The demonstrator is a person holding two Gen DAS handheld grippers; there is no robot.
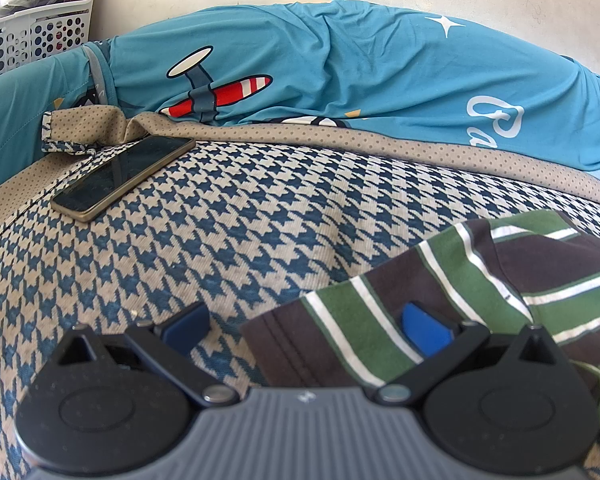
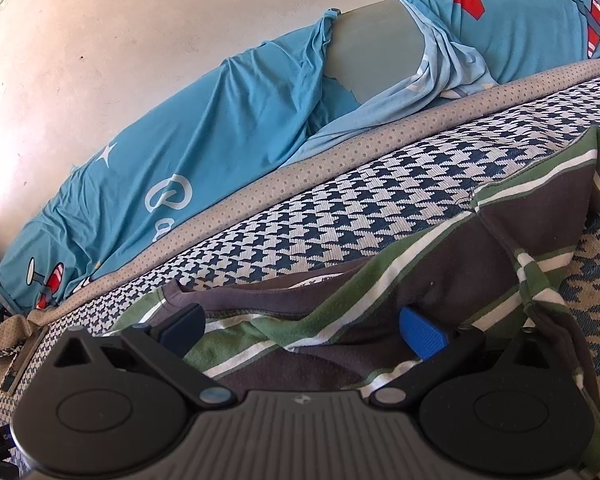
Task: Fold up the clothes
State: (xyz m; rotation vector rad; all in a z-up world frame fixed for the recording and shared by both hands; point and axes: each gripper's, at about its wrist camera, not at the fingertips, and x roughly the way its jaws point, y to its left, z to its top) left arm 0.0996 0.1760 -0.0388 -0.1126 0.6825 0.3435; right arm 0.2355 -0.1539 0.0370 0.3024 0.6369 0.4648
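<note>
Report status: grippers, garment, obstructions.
Left hand-held gripper open at the green, brown and white striped shirt edge. Right hand-held gripper open over it. Dark smartphone on the houndstooth mat, clear.

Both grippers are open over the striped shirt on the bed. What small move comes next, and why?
Probably ease the left gripper forward and shut it on the striped shirt. Its jaws stand open astride the near hem. The right gripper is open over bunched cloth, so nothing is gripped yet.

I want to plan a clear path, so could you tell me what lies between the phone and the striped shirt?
In the left wrist view, only bare houndstooth cover lies between the phone and the striped shirt; nothing else rests there.
</note>
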